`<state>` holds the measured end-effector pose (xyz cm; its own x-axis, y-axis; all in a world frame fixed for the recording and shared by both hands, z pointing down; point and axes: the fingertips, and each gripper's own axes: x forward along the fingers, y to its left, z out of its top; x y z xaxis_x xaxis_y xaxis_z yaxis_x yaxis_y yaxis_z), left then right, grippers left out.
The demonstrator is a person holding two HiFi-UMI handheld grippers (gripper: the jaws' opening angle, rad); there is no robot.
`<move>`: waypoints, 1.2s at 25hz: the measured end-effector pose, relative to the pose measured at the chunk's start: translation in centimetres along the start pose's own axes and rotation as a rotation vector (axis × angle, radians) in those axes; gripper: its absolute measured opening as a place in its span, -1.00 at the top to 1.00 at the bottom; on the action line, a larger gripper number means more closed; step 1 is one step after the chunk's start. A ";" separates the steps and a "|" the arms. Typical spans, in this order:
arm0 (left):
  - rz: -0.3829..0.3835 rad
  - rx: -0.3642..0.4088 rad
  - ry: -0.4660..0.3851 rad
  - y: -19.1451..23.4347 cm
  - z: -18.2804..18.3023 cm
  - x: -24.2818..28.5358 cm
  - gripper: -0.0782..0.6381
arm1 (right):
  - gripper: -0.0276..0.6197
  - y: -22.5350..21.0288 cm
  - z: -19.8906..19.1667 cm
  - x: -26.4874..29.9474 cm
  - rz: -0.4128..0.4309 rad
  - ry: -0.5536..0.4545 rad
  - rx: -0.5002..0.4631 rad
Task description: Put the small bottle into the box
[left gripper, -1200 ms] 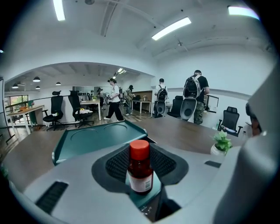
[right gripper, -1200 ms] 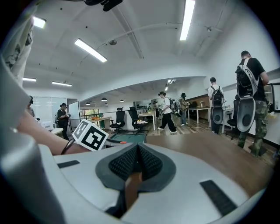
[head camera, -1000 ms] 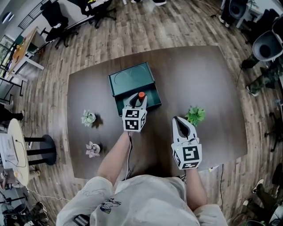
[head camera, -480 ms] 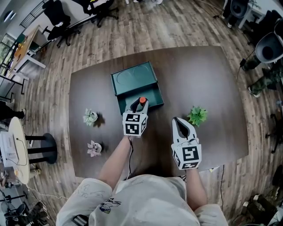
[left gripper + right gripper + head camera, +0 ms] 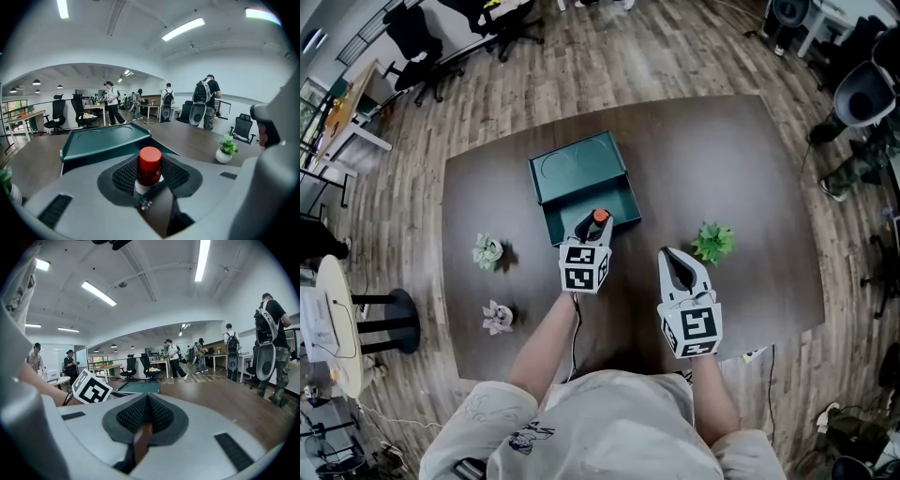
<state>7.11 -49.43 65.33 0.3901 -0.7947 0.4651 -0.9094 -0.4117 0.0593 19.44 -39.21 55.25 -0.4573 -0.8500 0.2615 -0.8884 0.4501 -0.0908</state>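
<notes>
A small bottle (image 5: 599, 217) with a red cap (image 5: 149, 165) stands upright between the pads of my left gripper (image 5: 593, 223), which grip its white body. The jaws are opening slightly, and the pads still touch the bottle. The left gripper hovers over the near edge of the dark green box (image 5: 591, 200), whose lid (image 5: 103, 140) lies flat behind the open tray. My right gripper (image 5: 675, 265) rests to the right, nearer the person. Its pads (image 5: 159, 414) are together with nothing between them.
A small green potted plant (image 5: 712, 242) stands just beyond the right gripper. Two small pale plants (image 5: 487, 250) (image 5: 497, 318) sit at the table's left. The dark brown table (image 5: 722, 159) is ringed by wooden floor and office chairs, with people standing far off.
The left gripper with the bottle has drifted slightly toward the near edge of the box. The right gripper has hardly moved.
</notes>
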 end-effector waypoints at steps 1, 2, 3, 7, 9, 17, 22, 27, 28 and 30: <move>0.000 0.003 0.000 0.0 0.0 0.0 0.37 | 0.91 0.0 0.0 -0.1 -0.001 0.000 0.001; -0.001 0.006 0.001 -0.1 0.0 0.0 0.37 | 0.91 0.0 0.1 -0.3 -0.002 0.000 0.003; -0.001 0.010 0.001 -0.1 0.0 0.0 0.37 | 0.91 0.0 0.2 -0.4 -0.003 0.000 0.004; 0.012 0.027 -0.005 -0.1 0.0 0.0 0.37 | 0.91 0.0 0.6 -0.7 -0.009 -0.010 -0.005; 0.025 0.037 -0.006 0.0 -0.1 0.0 0.37 | 0.91 0.0 0.8 -0.9 -0.011 -0.014 -0.008; 0.038 0.022 -0.014 -0.7 -0.6 -2.2 0.16 | 0.91 0.5 1.1 -2.5 -0.018 -0.018 -0.018; 0.085 -0.026 -0.012 0.1 -2.7 -6.2 0.16 | 0.91 2.5 1.2 -2.8 0.007 -0.028 -0.018; 0.134 -0.045 -0.029 1.7 -4.2 -11.4 0.17 | 0.91 4.4 0.9 -3.0 0.020 -0.034 -0.012; 0.147 -0.053 -0.035 2.2 -4.4 -12.4 0.17 | 0.91 4.7 0.9 -3.0 0.020 -0.035 -0.013; 0.171 -0.061 -0.048 3.1 -4.8 -14.5 0.17 | 0.91 5.3 0.9 -3.0 0.019 -0.038 -0.012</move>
<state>-2.08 -37.03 63.02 0.2337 -0.8717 0.4307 -0.9696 -0.2417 0.0370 16.05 -34.45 53.13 -0.4755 -0.8508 0.2235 -0.8790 0.4694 -0.0833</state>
